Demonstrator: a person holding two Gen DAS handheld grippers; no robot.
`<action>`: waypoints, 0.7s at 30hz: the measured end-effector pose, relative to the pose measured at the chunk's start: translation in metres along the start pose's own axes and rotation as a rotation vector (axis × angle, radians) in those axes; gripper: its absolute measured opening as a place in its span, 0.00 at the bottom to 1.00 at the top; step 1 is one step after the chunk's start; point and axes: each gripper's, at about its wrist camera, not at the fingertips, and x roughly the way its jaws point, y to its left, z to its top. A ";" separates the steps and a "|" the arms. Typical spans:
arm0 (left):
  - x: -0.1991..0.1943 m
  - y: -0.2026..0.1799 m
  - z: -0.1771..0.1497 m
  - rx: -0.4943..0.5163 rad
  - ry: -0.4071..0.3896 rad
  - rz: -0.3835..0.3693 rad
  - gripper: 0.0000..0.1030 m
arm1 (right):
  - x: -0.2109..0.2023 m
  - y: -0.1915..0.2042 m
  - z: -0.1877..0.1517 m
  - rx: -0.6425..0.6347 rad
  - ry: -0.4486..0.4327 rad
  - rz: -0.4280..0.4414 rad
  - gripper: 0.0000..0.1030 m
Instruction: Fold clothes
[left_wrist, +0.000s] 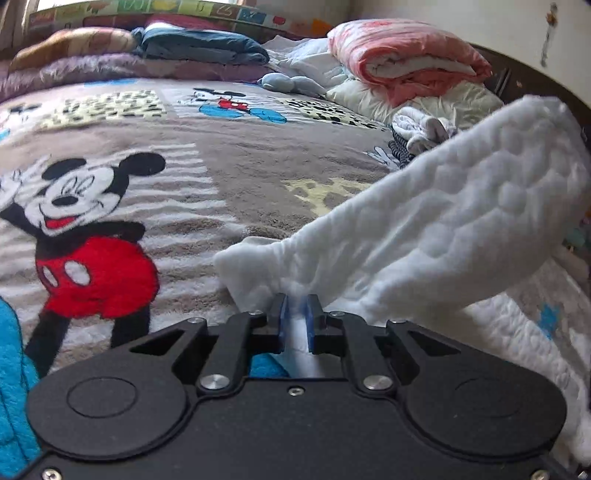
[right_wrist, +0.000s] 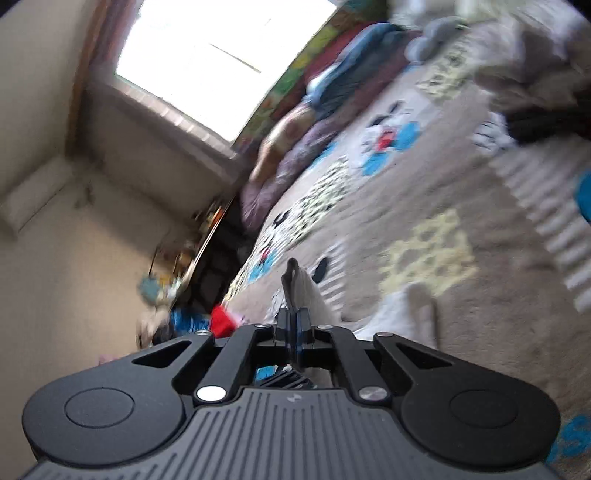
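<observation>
A white quilted garment (left_wrist: 454, 218) stretches from my left gripper (left_wrist: 298, 306) up to the right, lifted off the bed. The left gripper's blue pads (left_wrist: 282, 317) are shut on a bunched edge of this white cloth. In the tilted, blurred right wrist view, my right gripper (right_wrist: 293, 317) is shut on a thin edge of the white garment (right_wrist: 306, 288), which trails off to the right over the blanket. A dark tab of the cloth sticks out past the fingertips.
The bed is covered by a brown cartoon-mouse blanket (left_wrist: 229, 177). A folded pink quilt (left_wrist: 406, 59), dark blue folded clothes (left_wrist: 203, 46) and a pale soft toy (left_wrist: 291, 83) lie at the far side. A window (right_wrist: 218, 55) and a bare wall fill the right view's left.
</observation>
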 end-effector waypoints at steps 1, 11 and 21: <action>0.000 0.000 0.000 -0.003 -0.001 -0.001 0.08 | 0.003 0.004 0.002 -0.031 0.000 -0.022 0.05; -0.012 0.031 -0.001 -0.261 -0.024 -0.201 0.53 | 0.017 0.063 -0.019 -0.501 0.069 -0.085 0.05; -0.020 0.069 -0.010 -0.690 -0.081 -0.436 0.63 | 0.014 0.103 -0.104 -0.928 0.187 -0.102 0.05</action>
